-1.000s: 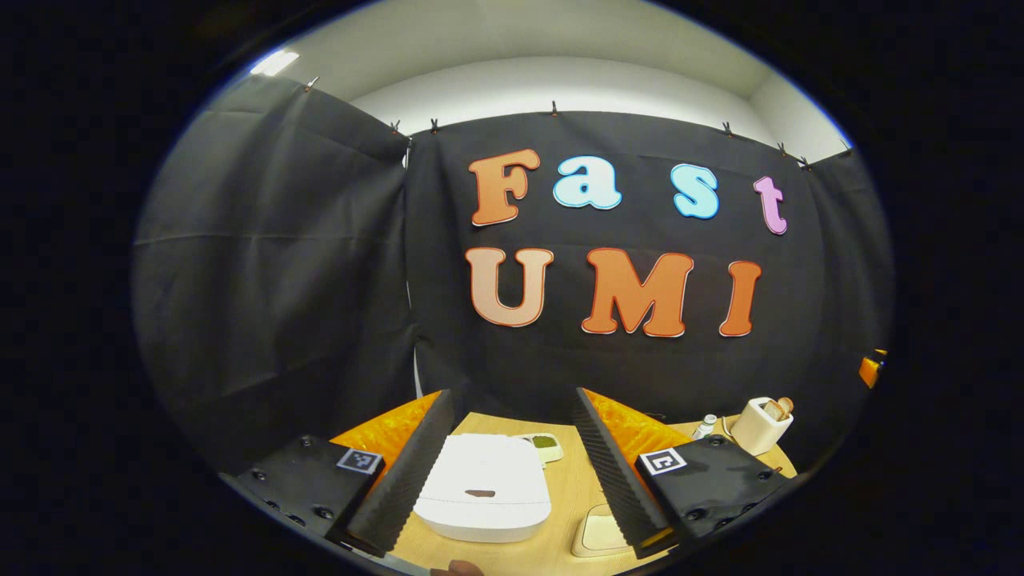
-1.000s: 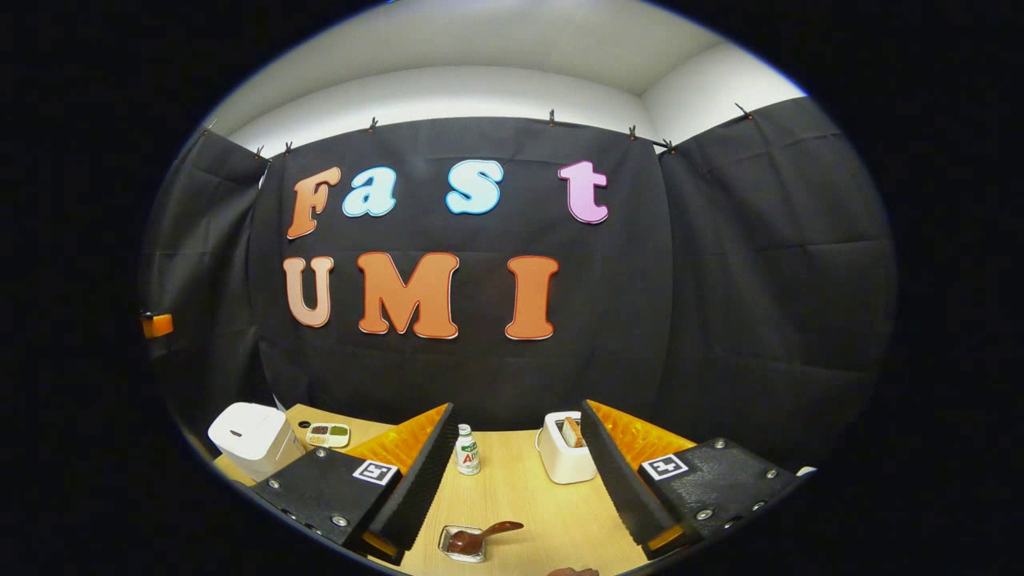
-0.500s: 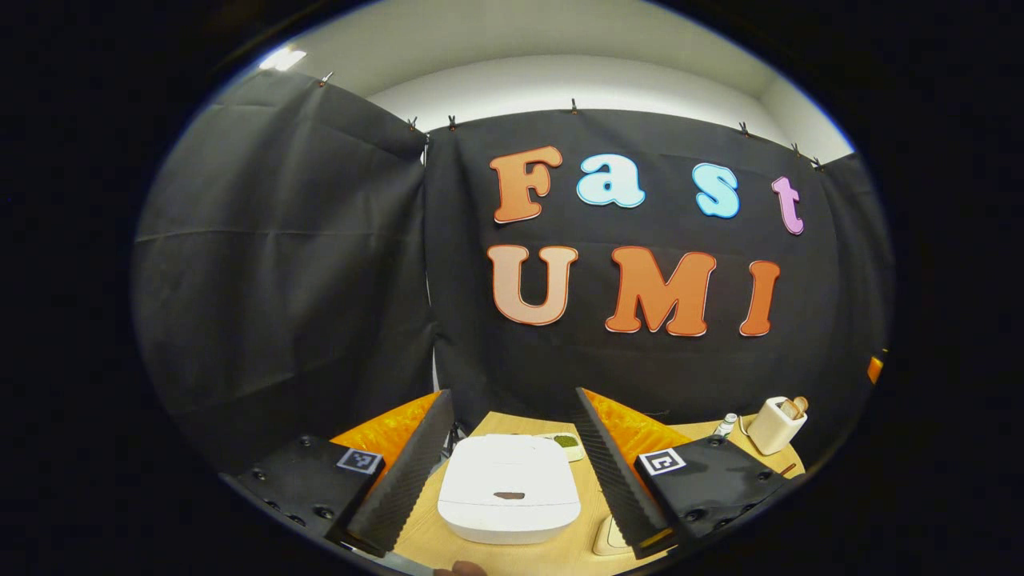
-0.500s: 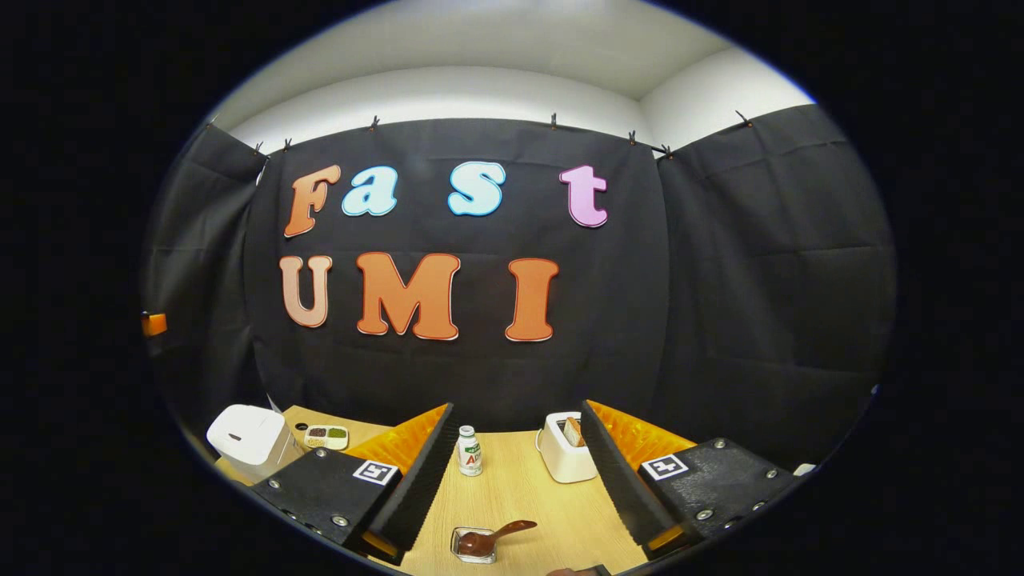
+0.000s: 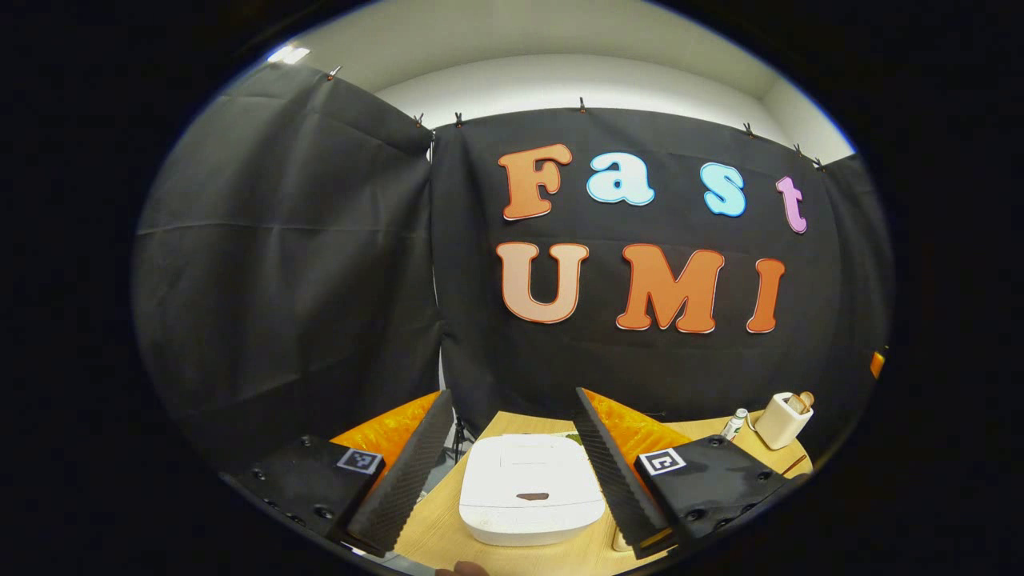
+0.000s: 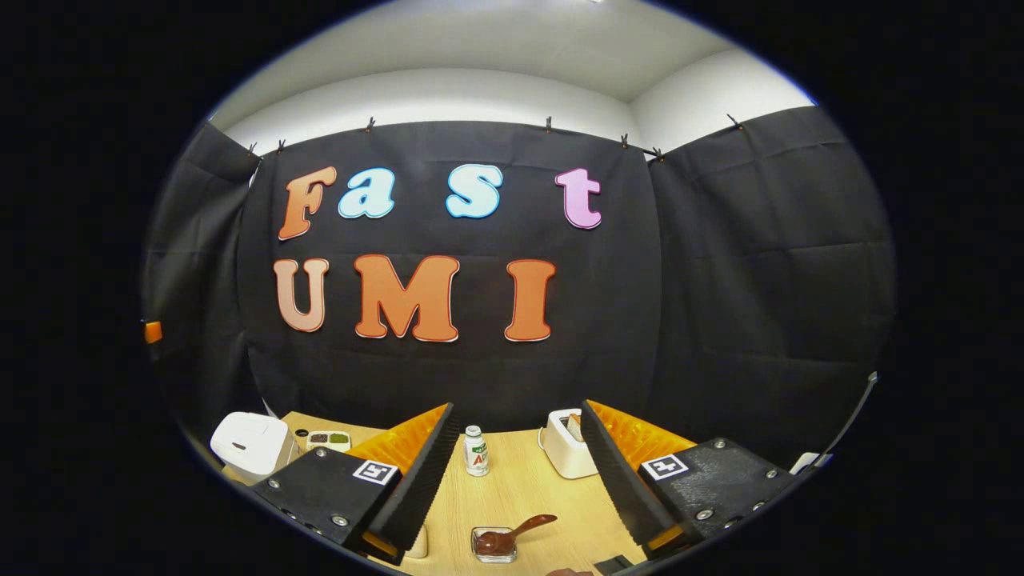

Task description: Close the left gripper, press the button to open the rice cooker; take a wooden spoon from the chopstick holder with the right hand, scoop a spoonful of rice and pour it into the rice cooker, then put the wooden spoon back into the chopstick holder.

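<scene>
Your left tool [image 5: 514, 472] is wide open w/ the shut rice cooker [image 5: 531, 490] between its fingers. Right tool [image 6: 518, 474] wide too; chopstick holder [image 6: 566, 454] w/ wooden spoon [image 6: 574, 427] ahead, small dish [image 6: 494, 545] w/ brown spoon [image 6: 516, 535] below.

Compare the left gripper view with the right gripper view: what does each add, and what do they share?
Left gripper view: the open left hand-held gripper, its fingers framing the closed rice cooker seen close, from above. Right gripper view: the open right hand-held gripper, and a glass dish with a brown spoon resting in it. Both: the wooden table, the rice cooker, a small bottle and the white holder with a wooden piece sticking up.
</scene>
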The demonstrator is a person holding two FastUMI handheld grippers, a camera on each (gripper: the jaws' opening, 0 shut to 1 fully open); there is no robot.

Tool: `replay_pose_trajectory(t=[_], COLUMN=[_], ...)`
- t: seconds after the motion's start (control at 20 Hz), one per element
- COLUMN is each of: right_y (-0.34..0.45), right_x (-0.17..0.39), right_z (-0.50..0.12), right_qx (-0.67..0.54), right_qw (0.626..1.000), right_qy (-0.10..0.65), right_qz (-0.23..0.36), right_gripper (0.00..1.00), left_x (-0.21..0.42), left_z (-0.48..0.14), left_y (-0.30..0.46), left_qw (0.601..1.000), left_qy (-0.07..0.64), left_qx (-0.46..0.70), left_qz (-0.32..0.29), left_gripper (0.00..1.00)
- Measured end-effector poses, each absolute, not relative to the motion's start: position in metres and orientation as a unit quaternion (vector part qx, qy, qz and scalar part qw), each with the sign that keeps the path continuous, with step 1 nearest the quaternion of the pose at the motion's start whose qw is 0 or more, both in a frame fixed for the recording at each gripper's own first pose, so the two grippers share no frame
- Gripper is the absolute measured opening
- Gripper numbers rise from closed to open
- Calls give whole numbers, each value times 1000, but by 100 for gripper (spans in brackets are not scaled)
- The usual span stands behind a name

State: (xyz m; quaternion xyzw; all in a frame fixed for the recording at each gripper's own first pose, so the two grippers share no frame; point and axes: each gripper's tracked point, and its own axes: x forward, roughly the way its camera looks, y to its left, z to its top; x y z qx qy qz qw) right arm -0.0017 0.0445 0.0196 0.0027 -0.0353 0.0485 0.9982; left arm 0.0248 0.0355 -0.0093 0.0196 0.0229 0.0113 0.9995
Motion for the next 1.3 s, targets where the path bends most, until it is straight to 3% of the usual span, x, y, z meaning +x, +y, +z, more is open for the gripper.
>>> replay_pose_trajectory(t=[0.15, 0.2, 0.3, 0.6, 1.3], right_y=[49, 50, 48, 45, 62], right_x=[-5, -7, -7, 5, 18], right_z=[21, 20, 15, 14, 5], right_qx=[5, 4, 5, -5, -17], right_qw=[998, 998, 999, 999, 999], right_qy=[-42, -41, -37, -33, -27], right_qz=[40, 38, 29, 20, 31], right_gripper=[95, 100, 95, 95, 95], left_x=[28, 29, 34, 47, 49], left_z=[-6, -4, -1, 3, 24], left_y=[45, 49, 53, 43, 86], left_qw=[1000, 1000, 1000, 1000, 998], left_qy=[16, 14, 8, 0, -21], left_qx=[11, 11, 18, -1, 30], left_qz=[9, 10, 14, 4, 56], left_gripper=[100, 100, 100, 100, 100])
